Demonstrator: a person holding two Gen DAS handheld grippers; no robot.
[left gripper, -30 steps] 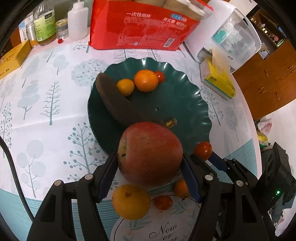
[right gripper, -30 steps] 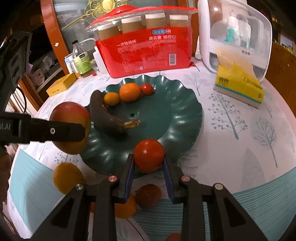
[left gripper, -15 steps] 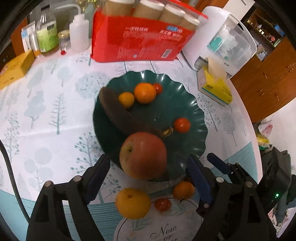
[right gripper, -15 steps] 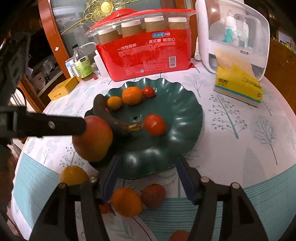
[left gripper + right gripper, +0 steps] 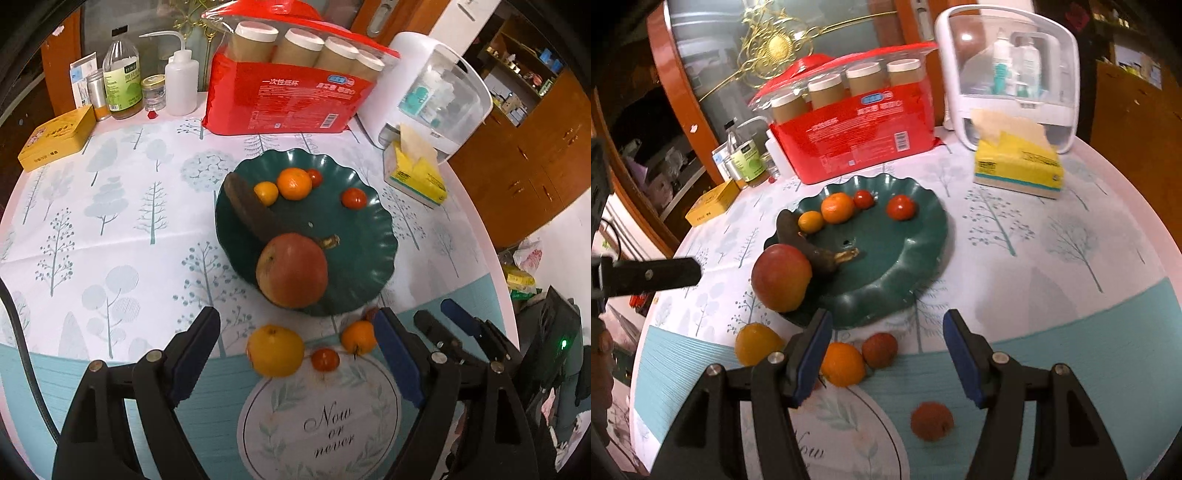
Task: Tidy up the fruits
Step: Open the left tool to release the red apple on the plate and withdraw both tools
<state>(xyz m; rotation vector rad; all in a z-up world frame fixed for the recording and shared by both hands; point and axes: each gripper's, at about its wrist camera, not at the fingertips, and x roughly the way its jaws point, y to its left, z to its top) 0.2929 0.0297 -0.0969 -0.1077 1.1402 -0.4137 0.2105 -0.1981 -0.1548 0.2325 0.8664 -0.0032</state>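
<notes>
A dark green scalloped plate (image 5: 369,251) holds a big red apple (image 5: 291,275) at its near rim. Also on it are a blackened banana (image 5: 251,212), two oranges (image 5: 294,183) and a red tomato (image 5: 354,198). My left gripper (image 5: 295,325) hangs open above and in front of the apple, with nothing between its fingers. My right gripper (image 5: 886,321) is open too, short of the plate (image 5: 905,251), well back from the tomato (image 5: 902,207). On the cloth near me lie a yellow orange (image 5: 275,350), a small tomato (image 5: 325,359) and a small orange (image 5: 357,336).
Behind the plate stand a red pack of paper cups (image 5: 288,96), a white storage box (image 5: 436,99), a yellow tissue box (image 5: 415,177), bottles (image 5: 122,85) and a yellow tin (image 5: 57,136). Two reddish fruits (image 5: 880,350) lie near the right gripper. The round table's edge curves away on the right.
Both grippers opened and drew back and up. The apple left the left jaws and sits on the plate's near rim. The tomato left the right jaws and lies further in on the plate.
</notes>
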